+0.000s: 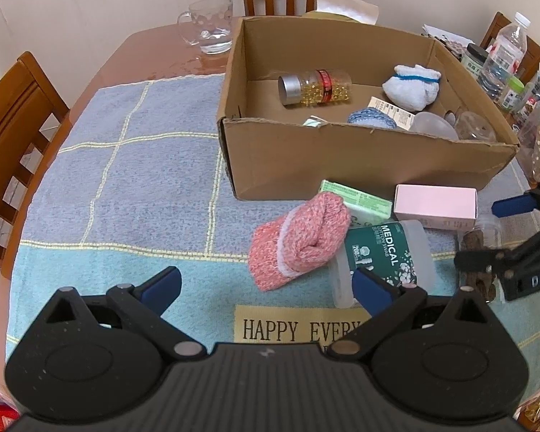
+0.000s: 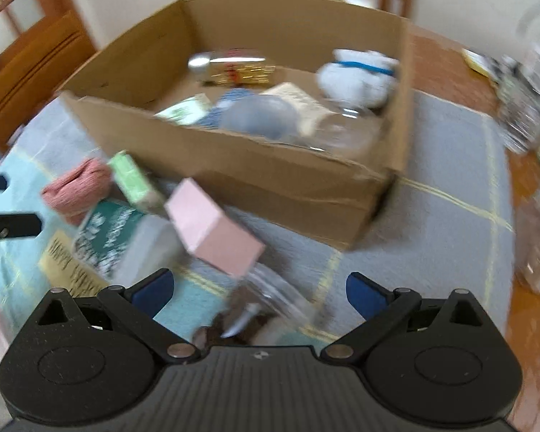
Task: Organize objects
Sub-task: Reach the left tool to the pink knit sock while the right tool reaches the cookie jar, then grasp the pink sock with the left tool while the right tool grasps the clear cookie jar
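Two views. Left wrist: left claw [image 1: 266,284] released, empty; pink sock [image 1: 300,239] leans on swab tub [image 1: 383,255] by cardboard box [image 1: 360,158] front wall, may roll if tub nudged

Right wrist, blurred: right claw [image 2: 259,289] released over clear jar [image 2: 270,302]; fast swing could clip pink carton [image 2: 212,228]

The right gripper [image 2: 259,293] is hovering, jaws spread, over a clear jar [image 2: 270,298] beside the pink box [image 2: 212,230].

Pink sock roll [image 1: 300,240], swab tub [image 1: 381,255] and pink carton [image 1: 435,206] lie before the open cardboard box [image 1: 342,158].
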Demonstrator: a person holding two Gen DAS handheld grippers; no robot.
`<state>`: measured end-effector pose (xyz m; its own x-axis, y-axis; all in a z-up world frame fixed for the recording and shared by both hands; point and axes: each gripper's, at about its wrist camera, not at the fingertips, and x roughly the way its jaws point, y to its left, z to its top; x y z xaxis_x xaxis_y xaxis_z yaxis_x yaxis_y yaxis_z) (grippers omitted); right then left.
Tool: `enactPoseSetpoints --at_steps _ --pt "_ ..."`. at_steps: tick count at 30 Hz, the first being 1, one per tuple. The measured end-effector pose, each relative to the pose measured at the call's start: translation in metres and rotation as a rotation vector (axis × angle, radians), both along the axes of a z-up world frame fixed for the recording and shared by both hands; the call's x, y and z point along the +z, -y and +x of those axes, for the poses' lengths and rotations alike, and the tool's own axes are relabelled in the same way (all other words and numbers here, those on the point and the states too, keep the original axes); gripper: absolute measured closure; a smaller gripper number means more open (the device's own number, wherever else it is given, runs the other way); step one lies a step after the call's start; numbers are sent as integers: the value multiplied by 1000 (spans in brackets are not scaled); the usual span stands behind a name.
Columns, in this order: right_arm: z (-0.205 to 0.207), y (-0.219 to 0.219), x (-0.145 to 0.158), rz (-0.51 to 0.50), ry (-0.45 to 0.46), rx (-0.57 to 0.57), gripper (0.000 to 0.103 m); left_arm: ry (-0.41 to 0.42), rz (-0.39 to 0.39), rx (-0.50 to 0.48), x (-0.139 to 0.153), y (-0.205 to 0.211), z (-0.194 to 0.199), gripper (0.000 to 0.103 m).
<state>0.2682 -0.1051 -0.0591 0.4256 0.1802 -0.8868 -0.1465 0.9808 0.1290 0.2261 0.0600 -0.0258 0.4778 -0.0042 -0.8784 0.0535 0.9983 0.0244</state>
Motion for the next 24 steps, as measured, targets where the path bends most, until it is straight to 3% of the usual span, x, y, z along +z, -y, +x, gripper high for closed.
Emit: enactPoseSetpoints --at_steps 7,13,19,24 --pt "0 -9 -3 46 -72 129 0 0 -1 7 -1 -5 -2 2" --pt "-20 -12 -4 34 -136 182 0 11 3 -51 -3 -1 1 2" --pt "-36 -25 -7 -20 -120 172 0 24 0 -96 -9 9 18 2" --pt "-34 -29 -11 -41 -103 148 0 19 -60 -80 -15 5 35 2"
